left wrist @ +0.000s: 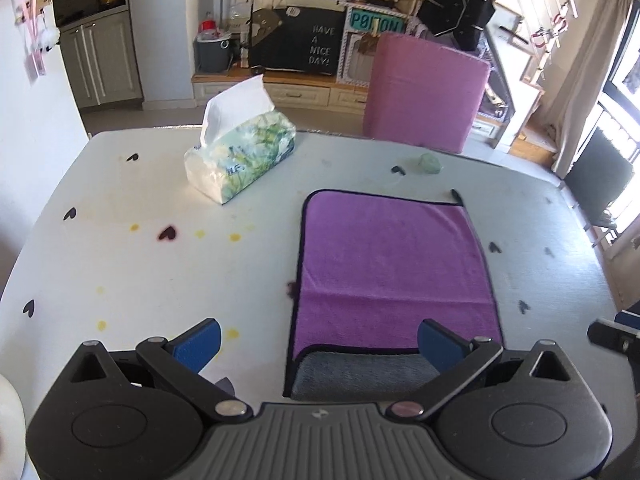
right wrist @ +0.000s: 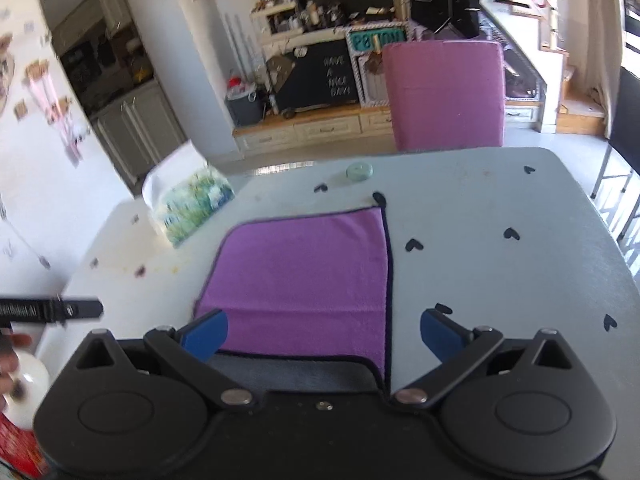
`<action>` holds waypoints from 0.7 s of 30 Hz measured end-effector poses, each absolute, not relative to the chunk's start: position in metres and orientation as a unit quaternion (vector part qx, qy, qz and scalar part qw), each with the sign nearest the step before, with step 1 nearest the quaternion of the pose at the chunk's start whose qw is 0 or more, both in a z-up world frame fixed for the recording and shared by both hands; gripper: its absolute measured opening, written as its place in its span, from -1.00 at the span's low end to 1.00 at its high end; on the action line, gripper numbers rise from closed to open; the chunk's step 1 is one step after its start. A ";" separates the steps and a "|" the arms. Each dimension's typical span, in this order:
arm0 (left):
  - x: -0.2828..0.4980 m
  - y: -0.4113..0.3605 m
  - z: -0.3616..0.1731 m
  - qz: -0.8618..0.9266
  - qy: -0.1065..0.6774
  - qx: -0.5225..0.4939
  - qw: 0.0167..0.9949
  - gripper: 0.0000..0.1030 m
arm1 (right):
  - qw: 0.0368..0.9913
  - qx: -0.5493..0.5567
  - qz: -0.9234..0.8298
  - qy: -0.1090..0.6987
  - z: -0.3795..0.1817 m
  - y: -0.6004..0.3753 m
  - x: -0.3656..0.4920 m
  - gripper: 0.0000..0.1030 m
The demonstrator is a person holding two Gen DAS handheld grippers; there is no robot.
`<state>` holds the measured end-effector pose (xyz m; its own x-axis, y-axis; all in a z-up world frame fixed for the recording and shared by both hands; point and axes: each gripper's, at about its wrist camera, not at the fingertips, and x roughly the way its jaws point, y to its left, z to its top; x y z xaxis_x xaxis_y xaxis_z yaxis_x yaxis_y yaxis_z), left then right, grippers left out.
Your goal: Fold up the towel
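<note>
A purple towel (left wrist: pixel 392 268) with a black hem lies folded on the white table (left wrist: pixel 140 264), its grey underside showing at the near edge. It also shows in the right wrist view (right wrist: pixel 304 276). My left gripper (left wrist: pixel 318 342) is open and empty, hovering above the towel's near left edge. My right gripper (right wrist: pixel 324 334) is open and empty above the towel's near right part. The left gripper's body (right wrist: pixel 52 310) shows at the left edge of the right wrist view.
A tissue pack (left wrist: pixel 240 156) sits on the table at the far left. A small pale green object (left wrist: pixel 430 163) lies beyond the towel. A pink chair (left wrist: pixel 424 92) stands at the table's far edge. A dark chair (left wrist: pixel 596 184) stands at the right.
</note>
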<state>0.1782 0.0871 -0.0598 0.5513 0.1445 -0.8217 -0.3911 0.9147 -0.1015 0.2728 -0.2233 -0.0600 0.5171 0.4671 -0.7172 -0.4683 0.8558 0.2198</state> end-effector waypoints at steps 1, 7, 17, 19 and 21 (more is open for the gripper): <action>0.181 0.089 -0.065 0.155 0.449 -0.136 0.869 1.00 | 0.866 -0.010 0.277 0.417 -0.067 -0.220 0.276 0.99; 0.192 0.092 -0.096 0.161 0.454 -0.122 0.868 1.00 | 0.835 -0.033 0.305 0.456 -0.107 -0.207 0.295 0.99; 0.207 0.102 -0.144 0.135 0.497 -0.126 0.848 0.95 | 0.847 -0.013 0.288 0.446 -0.145 -0.209 0.317 0.99; 0.210 0.103 -0.154 0.127 0.509 -0.129 0.841 0.88 | 0.842 -0.013 0.279 0.462 -0.154 -0.207 0.322 0.99; 0.211 0.104 -0.162 0.124 0.521 -0.139 0.833 0.84 | 0.837 0.002 0.268 0.477 -0.162 -0.208 0.327 0.99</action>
<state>0.2112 0.1041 -0.1624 0.4260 0.0607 -0.9027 -0.3510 0.9307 -0.1030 0.3274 -0.2080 -0.1624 0.4011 0.4501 -0.7978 -0.4461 0.8567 0.2591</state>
